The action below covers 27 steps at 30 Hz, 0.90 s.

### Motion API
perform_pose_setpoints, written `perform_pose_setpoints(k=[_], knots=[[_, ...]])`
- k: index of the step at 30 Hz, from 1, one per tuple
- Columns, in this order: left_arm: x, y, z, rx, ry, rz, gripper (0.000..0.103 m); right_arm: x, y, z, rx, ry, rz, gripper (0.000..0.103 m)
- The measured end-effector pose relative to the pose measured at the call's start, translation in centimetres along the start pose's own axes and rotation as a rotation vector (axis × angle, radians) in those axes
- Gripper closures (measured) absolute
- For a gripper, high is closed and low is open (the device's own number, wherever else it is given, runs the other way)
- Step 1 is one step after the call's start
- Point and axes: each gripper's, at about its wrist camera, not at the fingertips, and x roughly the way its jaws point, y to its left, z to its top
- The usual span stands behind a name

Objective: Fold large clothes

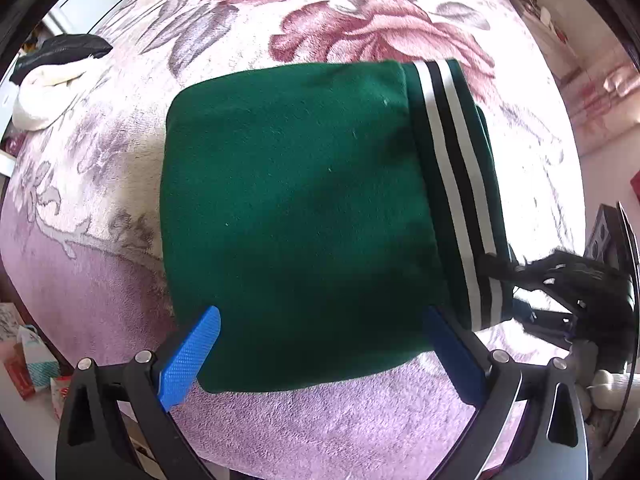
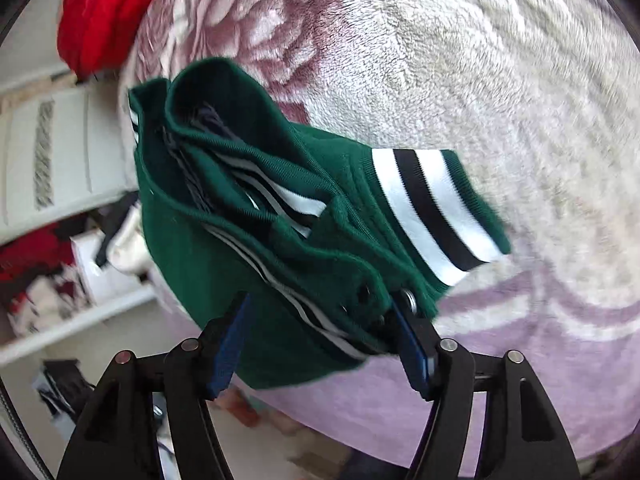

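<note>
The green jacket (image 1: 296,216) lies folded into a thick, squarish bundle on the bed (image 1: 320,432), near the lilac front edge of its rose-patterned plush blanket (image 1: 360,28), with the striped rib hem (image 1: 452,168) running down the bundle's right side. In the right wrist view the open end of the bundle shows several stacked layers, a striped cuff (image 2: 432,208) sticking out to the side, and metal snaps close to the tool's far finger. The left tool (image 1: 320,344) hangs above the bundle's near edge with its blue fingers (image 1: 192,356) spread wide and nothing between them, so it is open. The right tool (image 2: 320,344) straddles the layered corner; its fingers stand partly apart, the cloth lies between them, and one finger touches the fabric by a snap, but I see no firm pinch, so I read it as open around the corner, not gripping. The fold looks nearly finished. The risk, as I judge it, is that the thick, springy layers slide or fan open if the right tool pulls away while dragging on the snap placket, or that a grip on only the top layers peels the fold apart. A red garment (image 2: 108,8) and a pale and dark pile (image 1: 52,80) sit at the bed's far corners, well apart.
</note>
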Motion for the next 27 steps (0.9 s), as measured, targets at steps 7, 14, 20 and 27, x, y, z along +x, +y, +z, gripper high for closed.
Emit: perform_pose_setpoints(k=[7, 14, 20, 27], knots=[[0.3, 0.9, -0.9, -0.008, 0.006, 0.042, 0.0, -1.6, -0.2, -2.5, 0.042, -0.059, -0.001, 0.083], [1.4, 3.2, -2.3, -0.048, 0.041, 0.072, 0.0, -2.5, -2.3, -3.8, 0.066, -0.071, -0.026, 0.037], [1.2, 3.8, -2.6, -0.032, 0.027, 0.096, 0.0, 0.1, -0.8, -3.0, 0.063, -0.139, -0.016, 0.086], [2.3, 4.4, -2.0, -0.047, 0.015, 0.108, 0.0, -7.3, 3.3, -5.2, -0.012, -0.353, -0.078, 0.088]])
